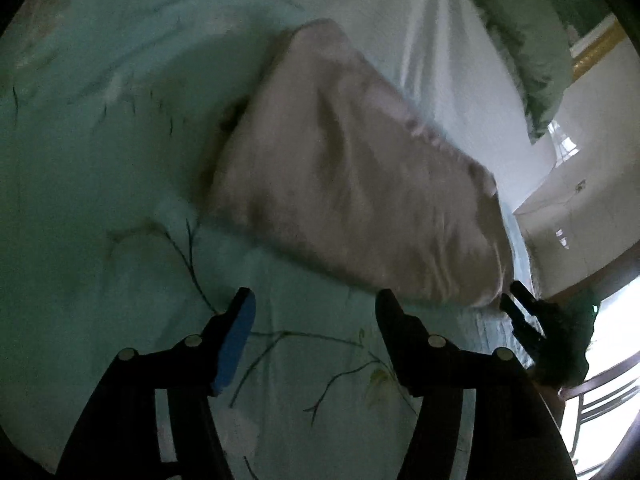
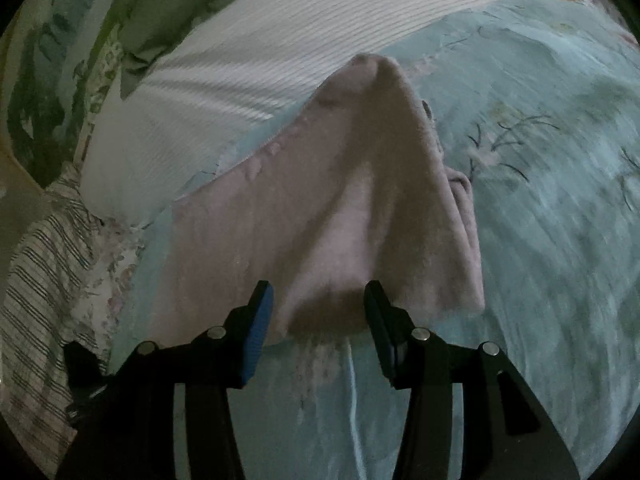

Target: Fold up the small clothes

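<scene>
Left wrist view: left gripper [image 1: 314, 308] wide, holding nothing, hovering just short of pink garment [image 1: 352, 184], which lies folded on the teal bedsheet [image 1: 100, 152]; prob. lining up on near edge. Right wrist view: right gripper [image 2: 318, 300] wide too, empty, straddling garment's near hem [image 2: 332, 312], ready to pinch for next fold.

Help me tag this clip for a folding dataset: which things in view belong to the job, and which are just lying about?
Part of the job:
- pink garment, lying partly folded on the bedspread
- left claw, open, holding nothing
- right claw, open, at the garment's near edge

Just lying about:
- floral bedspread
- white ribbed sheet
- green pillow
- striped cloth
</scene>
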